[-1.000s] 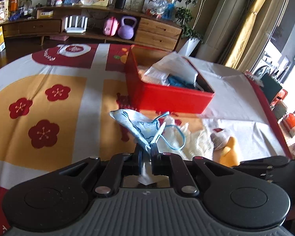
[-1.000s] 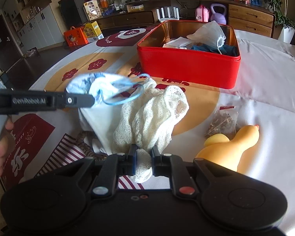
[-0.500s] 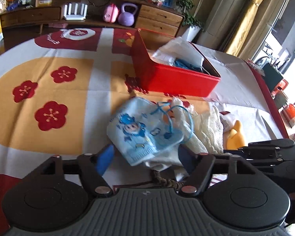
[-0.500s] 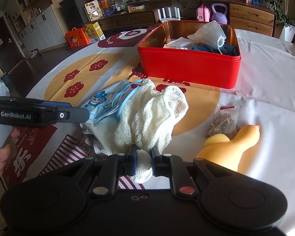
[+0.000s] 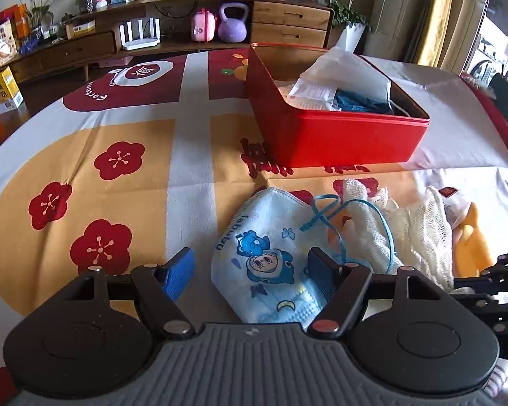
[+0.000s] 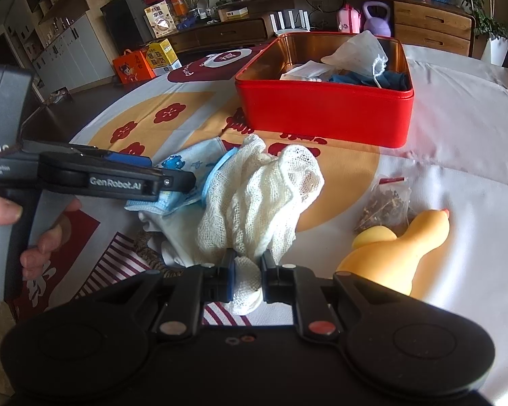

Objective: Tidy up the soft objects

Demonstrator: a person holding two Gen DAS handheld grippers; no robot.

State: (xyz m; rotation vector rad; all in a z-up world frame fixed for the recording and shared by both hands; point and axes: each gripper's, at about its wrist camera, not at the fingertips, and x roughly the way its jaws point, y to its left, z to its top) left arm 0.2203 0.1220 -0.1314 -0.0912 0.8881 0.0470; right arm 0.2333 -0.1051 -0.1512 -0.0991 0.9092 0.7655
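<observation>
— What have I got on the left?

— My left gripper [image 5: 250, 270] is spread wide, fingers [image 5: 177, 272] apart, gripping nothing. The blue mask [image 5: 271, 264] lies between them on the cloth [image 5: 135, 155], its loops [image 5: 352, 223] trailing over the white mesh.

— And the right?

— My right gripper [image 6: 246, 275] is clenched on a fold of the mesh [image 6: 260, 203]. The rest of the mesh bunches up in front of it, touching the mask [image 6: 189, 169] on its left side.

— Where's the tin?

— The red tin [image 6: 325, 111] sits open farther back on the cloth, apart from the pile. Inside I see a white bag [image 6: 359, 50], paper and something dark blue.

— Anything else close by?

— A yellow duck [image 6: 399, 247] lies to the right of the mesh, with a small bag of dried bits [image 6: 386, 203] just behind it. From the right camera I see my left hand [image 6: 27, 233] around the other gripper's handle.
</observation>
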